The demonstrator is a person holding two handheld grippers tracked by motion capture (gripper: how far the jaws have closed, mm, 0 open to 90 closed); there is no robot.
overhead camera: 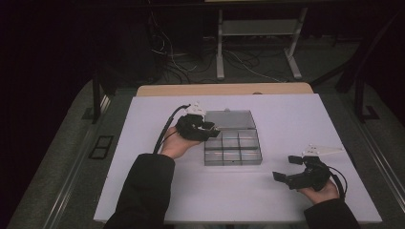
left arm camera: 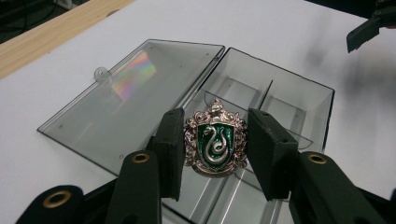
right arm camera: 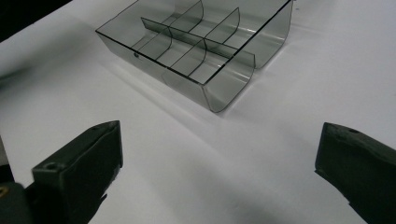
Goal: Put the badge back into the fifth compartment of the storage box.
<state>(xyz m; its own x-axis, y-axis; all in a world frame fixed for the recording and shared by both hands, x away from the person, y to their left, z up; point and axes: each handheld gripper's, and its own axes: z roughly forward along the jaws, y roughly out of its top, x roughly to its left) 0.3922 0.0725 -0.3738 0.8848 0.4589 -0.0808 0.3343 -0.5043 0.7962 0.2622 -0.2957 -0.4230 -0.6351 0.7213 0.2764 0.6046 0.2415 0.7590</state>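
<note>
Above the near corner of a clear plastic compartment box (left arm camera: 275, 100), the left gripper (left arm camera: 215, 149) holds a small metal badge (left arm camera: 215, 138), a green enamel shield with a silver snake on it and an ornate silver border. Its two black jaws press against the badge's left and right edges, so the badge sits upright between the pads, facing the camera, lifted over the box's open compartments rather than resting in one. That box sits on a white table (overhead camera: 267, 191), its hinged lid (left arm camera: 126, 98) folded flat open on the side away from the person. Seen from the high view, the left gripper (overhead camera: 210, 132) hangs over the left edge of the box (overhead camera: 232, 147), carried in the person's left hand (overhead camera: 179, 143). Well apart to the right, the right gripper (overhead camera: 287, 168) rests in the right hand (overhead camera: 322, 191) near the table's front edge, jaws spread wide with nothing between them, pointing toward the box.
</note>
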